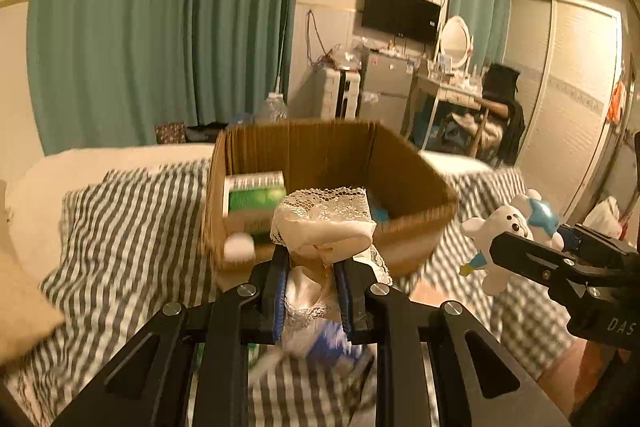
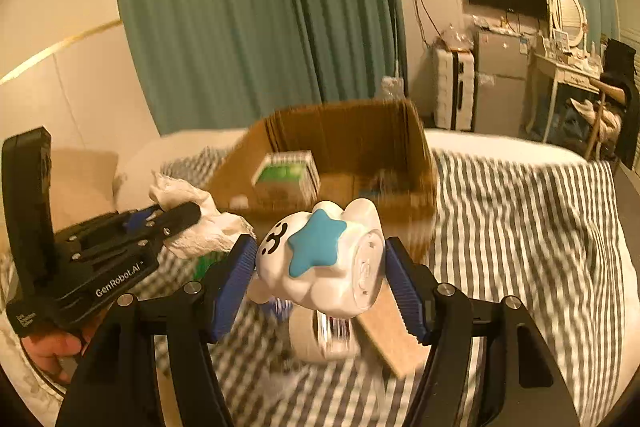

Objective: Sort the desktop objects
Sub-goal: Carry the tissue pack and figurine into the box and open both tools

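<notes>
My left gripper [image 1: 312, 263] is shut on a white lace-trimmed cloth [image 1: 324, 223], held above the striped bed cover. From the right wrist view the same left gripper [image 2: 188, 217] shows at the left with the white cloth [image 2: 200, 223] bunched in it. My right gripper [image 2: 320, 267] is shut on a white toy with a blue star [image 2: 320, 259], its blue pads pressing both sides. That white toy [image 1: 504, 227] and right gripper [image 1: 516, 247] also appear at the right of the left wrist view. An open cardboard box [image 1: 412, 179] lies ahead, holding a green and white carton [image 1: 256, 195].
The bed has a grey and white striped cover [image 2: 520, 227]. A roll of tape [image 2: 324, 339] and a flat brown board [image 2: 392, 331] lie below the toy. A small white ball [image 1: 239, 247] sits by the box. A hand [image 2: 52, 347] holds the left gripper. Green curtains hang behind.
</notes>
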Demonstrator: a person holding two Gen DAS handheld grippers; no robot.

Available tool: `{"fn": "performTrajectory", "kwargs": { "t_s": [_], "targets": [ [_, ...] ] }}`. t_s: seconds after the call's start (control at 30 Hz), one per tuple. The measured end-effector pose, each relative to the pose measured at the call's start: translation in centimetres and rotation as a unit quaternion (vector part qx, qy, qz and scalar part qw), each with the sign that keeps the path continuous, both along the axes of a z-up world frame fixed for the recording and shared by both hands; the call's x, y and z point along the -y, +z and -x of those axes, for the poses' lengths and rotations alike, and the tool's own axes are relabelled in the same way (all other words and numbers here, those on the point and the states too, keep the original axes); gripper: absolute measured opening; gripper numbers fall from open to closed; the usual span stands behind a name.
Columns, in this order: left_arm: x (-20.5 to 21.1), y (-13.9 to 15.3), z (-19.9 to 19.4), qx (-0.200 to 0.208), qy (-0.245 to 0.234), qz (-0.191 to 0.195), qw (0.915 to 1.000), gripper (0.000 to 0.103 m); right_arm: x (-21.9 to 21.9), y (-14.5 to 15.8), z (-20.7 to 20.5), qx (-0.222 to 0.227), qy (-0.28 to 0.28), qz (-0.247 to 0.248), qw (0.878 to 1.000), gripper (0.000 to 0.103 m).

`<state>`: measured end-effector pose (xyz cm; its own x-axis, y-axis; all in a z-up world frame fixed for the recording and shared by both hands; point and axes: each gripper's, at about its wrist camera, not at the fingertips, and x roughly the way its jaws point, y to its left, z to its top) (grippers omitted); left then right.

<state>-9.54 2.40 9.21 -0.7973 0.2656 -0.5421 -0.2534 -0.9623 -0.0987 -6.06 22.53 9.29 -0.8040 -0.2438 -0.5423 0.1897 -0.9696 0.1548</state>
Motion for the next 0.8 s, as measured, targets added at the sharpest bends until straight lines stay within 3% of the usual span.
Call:
{"fn": "performTrajectory", "kwargs": {
  "t_s": [0.23,0.5,0.7,0.77,0.8],
  "targets": [
    [-1.2,0.8,6.1,-0.001,-0.003,0.005,1.0,0.021,-0.4,0.9,6.7,-0.011,-0.003,0.0,1.0,0.065],
    [-1.8,-3.7,11.7,0.037,-0.004,0.006,0.9993,0.021,-1.1,-3.3,13.4,0.017,-0.007,0.003,1.0,0.065],
    [-2.4,-5.4,13.0,0.042,-0.004,0.011,0.999,0.022,-1.7,-4.9,14.8,0.026,-0.009,0.017,0.999,0.065],
    [-2.7,-5.7,13.1,0.043,0.001,0.024,0.9988,0.027,-1.9,-4.7,14.8,0.022,-0.017,0.024,0.999,0.066],
    [-2.8,-5.8,13.1,0.047,0.003,0.032,0.9984,0.044,-2.0,-4.6,14.8,0.021,-0.02,0.025,0.999,0.074]
  ]
}}
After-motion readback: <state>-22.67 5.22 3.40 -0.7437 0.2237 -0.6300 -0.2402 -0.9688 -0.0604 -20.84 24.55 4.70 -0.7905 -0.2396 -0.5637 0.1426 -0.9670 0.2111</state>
